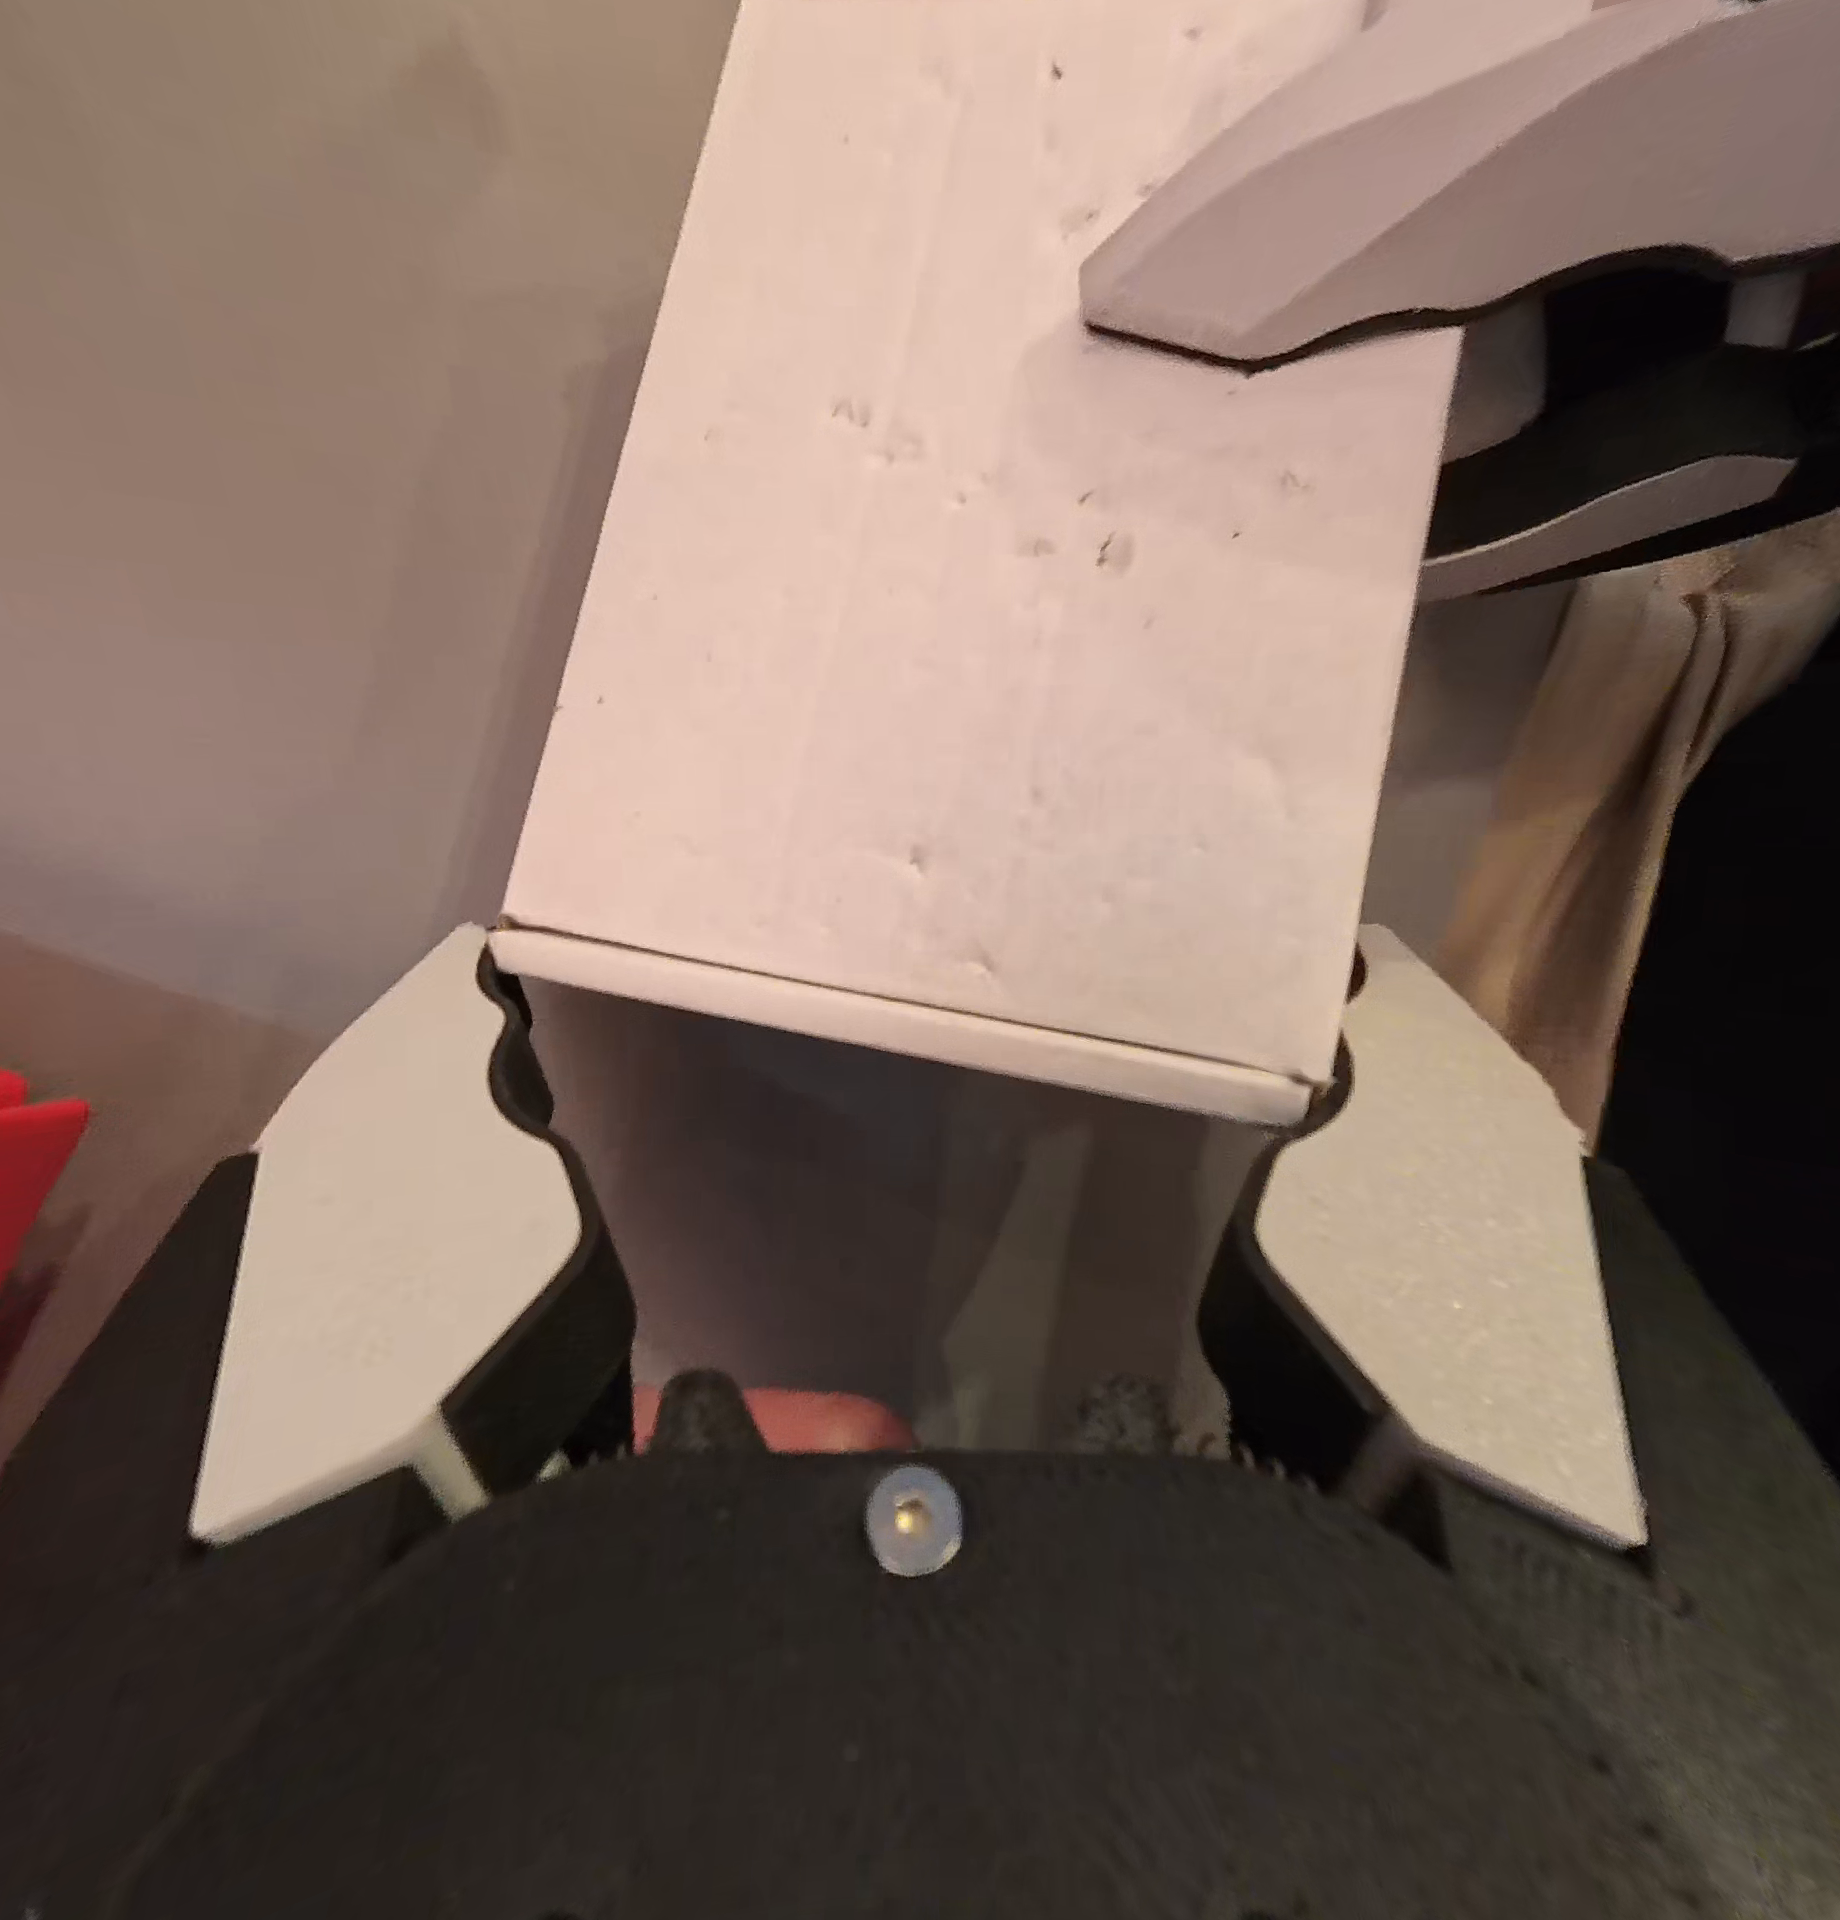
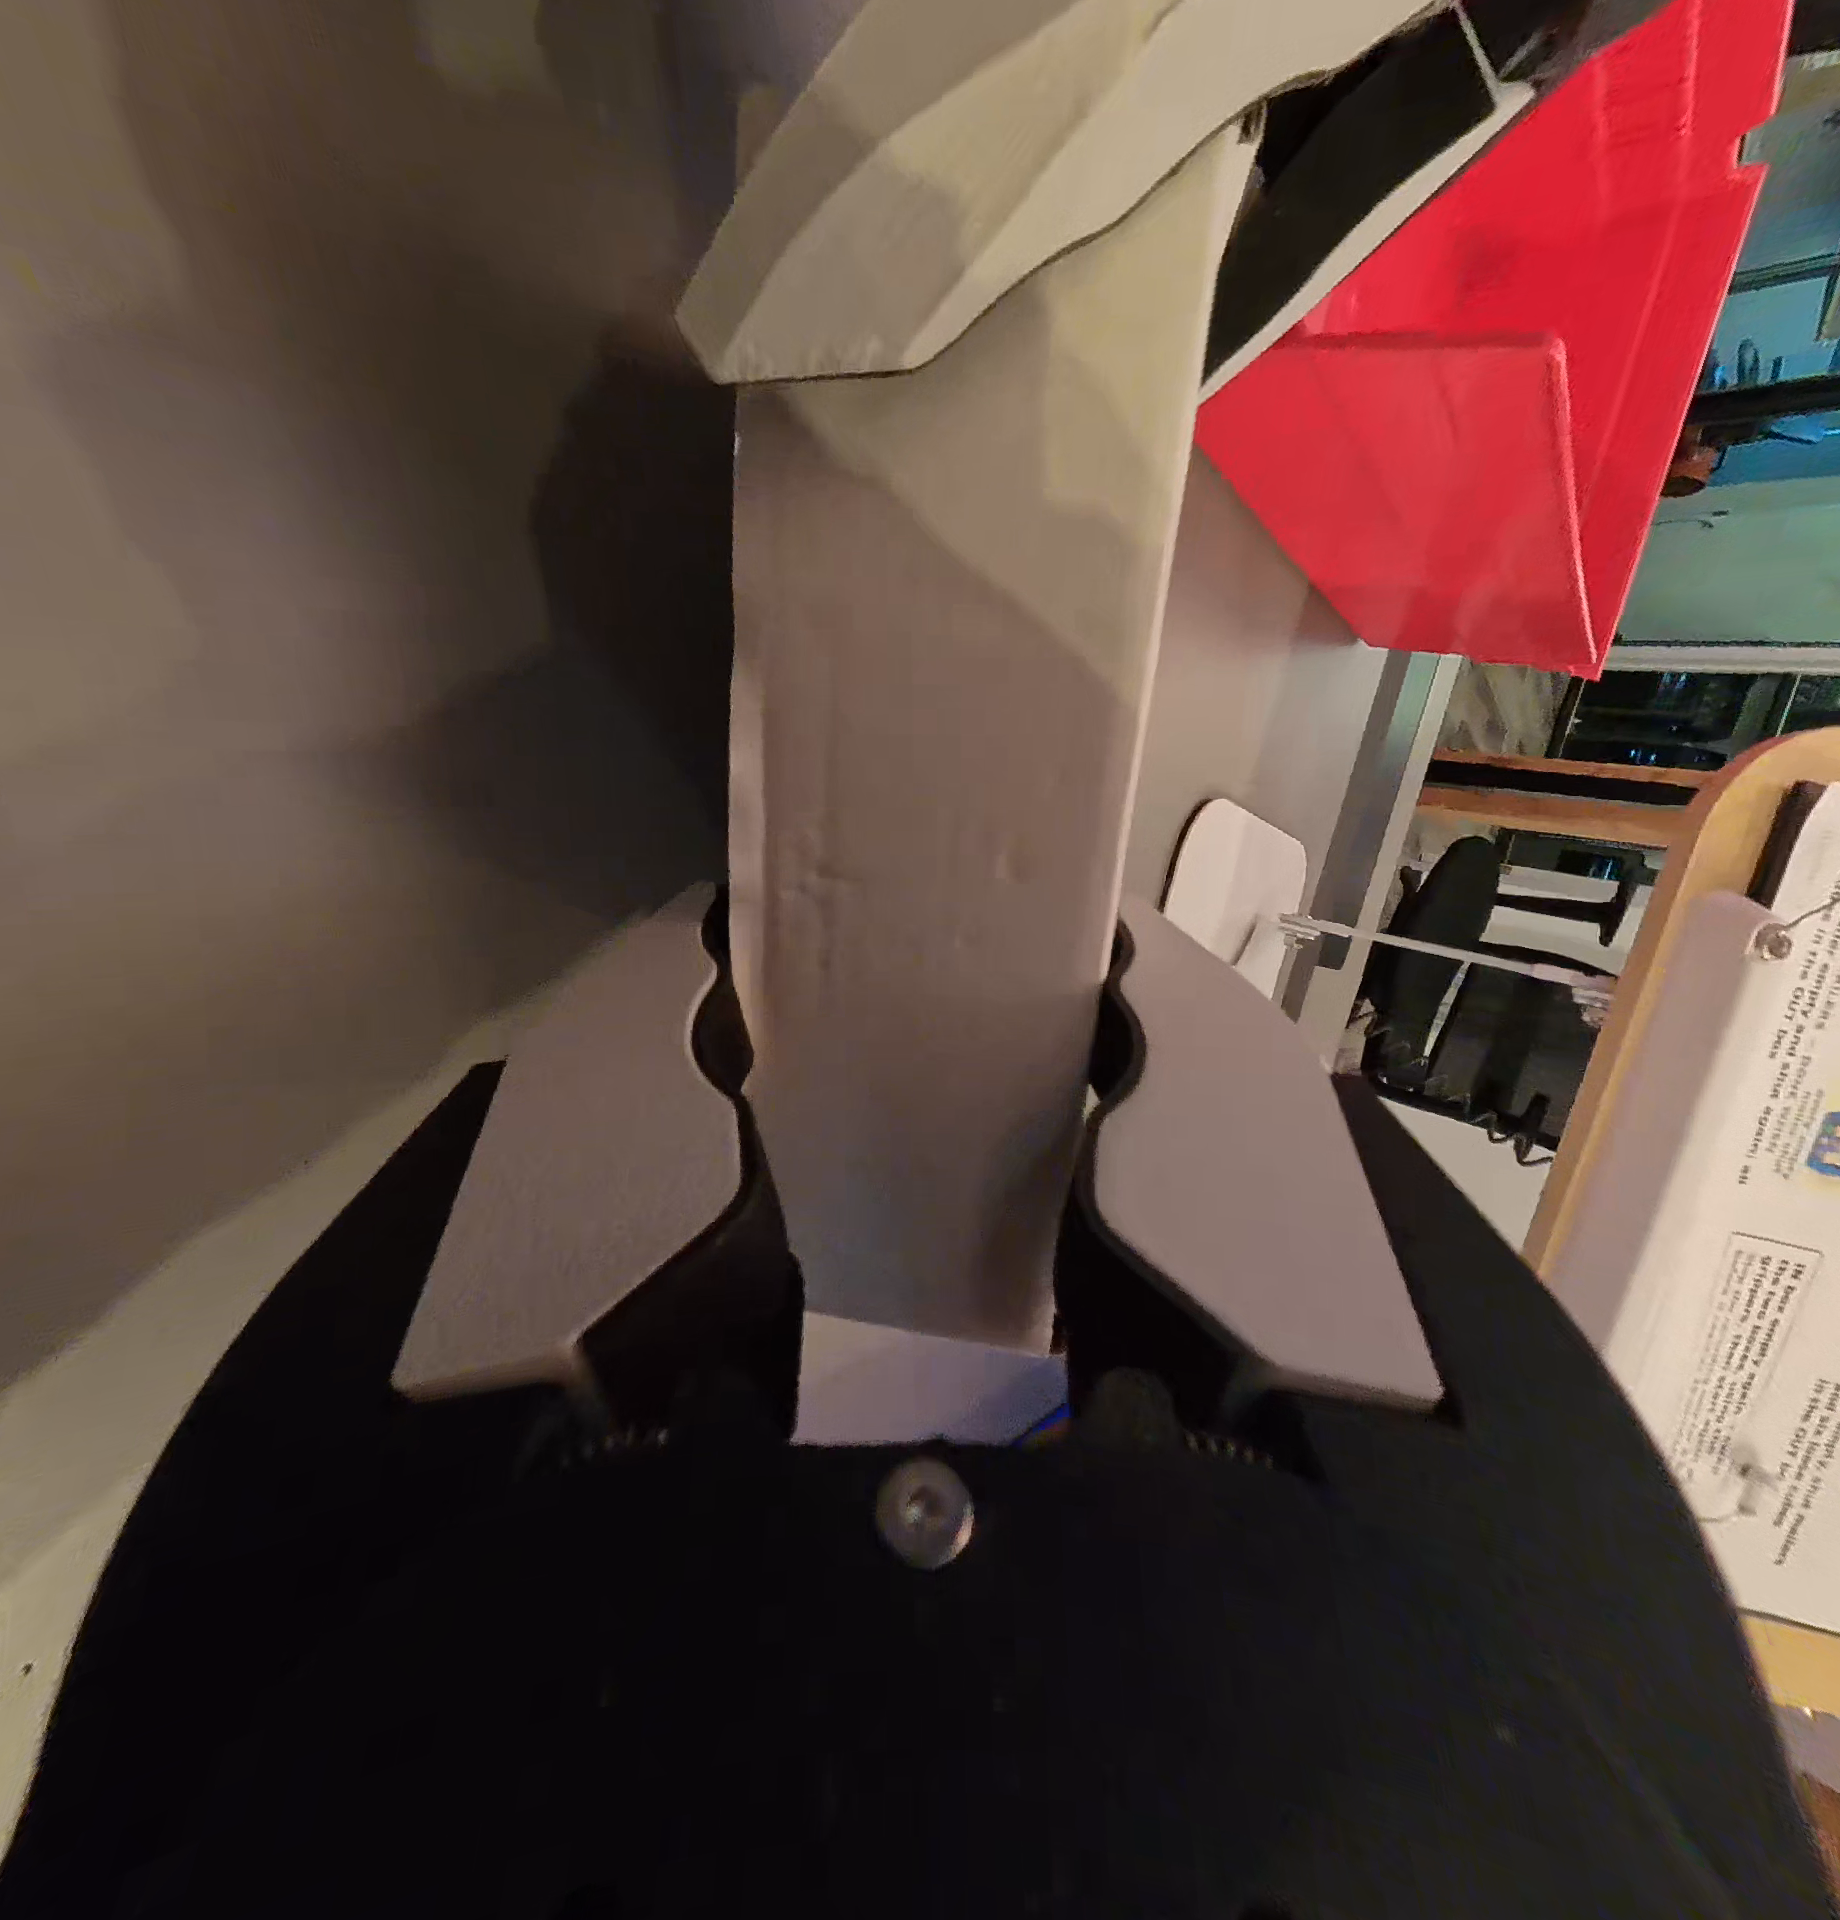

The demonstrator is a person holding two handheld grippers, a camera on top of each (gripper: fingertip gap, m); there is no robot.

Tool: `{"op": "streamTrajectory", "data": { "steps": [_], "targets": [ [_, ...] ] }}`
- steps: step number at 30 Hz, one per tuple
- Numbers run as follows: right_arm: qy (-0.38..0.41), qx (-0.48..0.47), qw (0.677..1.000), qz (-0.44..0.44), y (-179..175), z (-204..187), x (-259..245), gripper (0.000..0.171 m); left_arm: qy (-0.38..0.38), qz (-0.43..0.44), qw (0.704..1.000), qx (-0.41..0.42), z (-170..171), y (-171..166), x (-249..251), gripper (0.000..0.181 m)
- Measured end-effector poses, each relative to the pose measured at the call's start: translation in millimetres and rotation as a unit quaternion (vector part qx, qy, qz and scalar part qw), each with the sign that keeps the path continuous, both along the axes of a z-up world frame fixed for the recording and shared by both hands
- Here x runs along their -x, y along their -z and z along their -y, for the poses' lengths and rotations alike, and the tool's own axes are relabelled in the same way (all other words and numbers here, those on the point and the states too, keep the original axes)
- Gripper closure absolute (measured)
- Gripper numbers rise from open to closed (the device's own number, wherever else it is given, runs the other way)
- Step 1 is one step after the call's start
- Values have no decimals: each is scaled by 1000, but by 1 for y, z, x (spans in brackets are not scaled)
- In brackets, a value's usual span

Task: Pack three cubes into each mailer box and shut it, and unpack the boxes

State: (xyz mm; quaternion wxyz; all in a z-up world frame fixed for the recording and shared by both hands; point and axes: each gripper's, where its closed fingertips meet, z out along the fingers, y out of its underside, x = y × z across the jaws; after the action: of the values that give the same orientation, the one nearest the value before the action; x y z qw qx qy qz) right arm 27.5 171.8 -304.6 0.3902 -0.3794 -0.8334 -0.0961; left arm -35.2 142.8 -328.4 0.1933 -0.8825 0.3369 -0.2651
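A white mailer box (image 1: 978, 582) is held in the air between both grippers, with its lid closed as far as I can see. My left gripper (image 1: 921, 997) is shut on the near end of the box, with a finger on each side. My right gripper (image 1: 1311, 229) grips the far end at the upper right of the left wrist view. In the right wrist view my right gripper (image 2: 921, 935) is shut on the narrow side of the box (image 2: 926, 727), and the left gripper (image 2: 895, 229) holds the other end at the top. No cubes are in view.
A red bin (image 2: 1467, 416) is at the upper right in the right wrist view, and its edge shows at the left in the left wrist view (image 1: 12, 1195). A printed sheet on a wooden stand (image 2: 1726, 1195) is at the right. A plain wall (image 1: 272, 468) is behind. There is about 8 centimeters between the tips of the two grippers.
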Motion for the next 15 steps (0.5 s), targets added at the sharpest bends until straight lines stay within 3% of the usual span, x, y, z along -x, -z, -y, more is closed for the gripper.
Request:
{"op": "streamTrajectory", "data": {
  "steps": [5, 10, 15],
  "targets": [
    [10, 27, 999, -29, -31, -6, -15, 108, -10, 87, 995, -53, -8, -44, -14, 50],
    [76, -16, 993, -84, -101, -64, -78, 108, -34, 124, 986, -108, -13, -72, -3, 63],
    [173, -68, 978, -92, -143, -154, -176, 108, -37, 115, 985, -123, -17, -65, 1, 113]
  ]
}}
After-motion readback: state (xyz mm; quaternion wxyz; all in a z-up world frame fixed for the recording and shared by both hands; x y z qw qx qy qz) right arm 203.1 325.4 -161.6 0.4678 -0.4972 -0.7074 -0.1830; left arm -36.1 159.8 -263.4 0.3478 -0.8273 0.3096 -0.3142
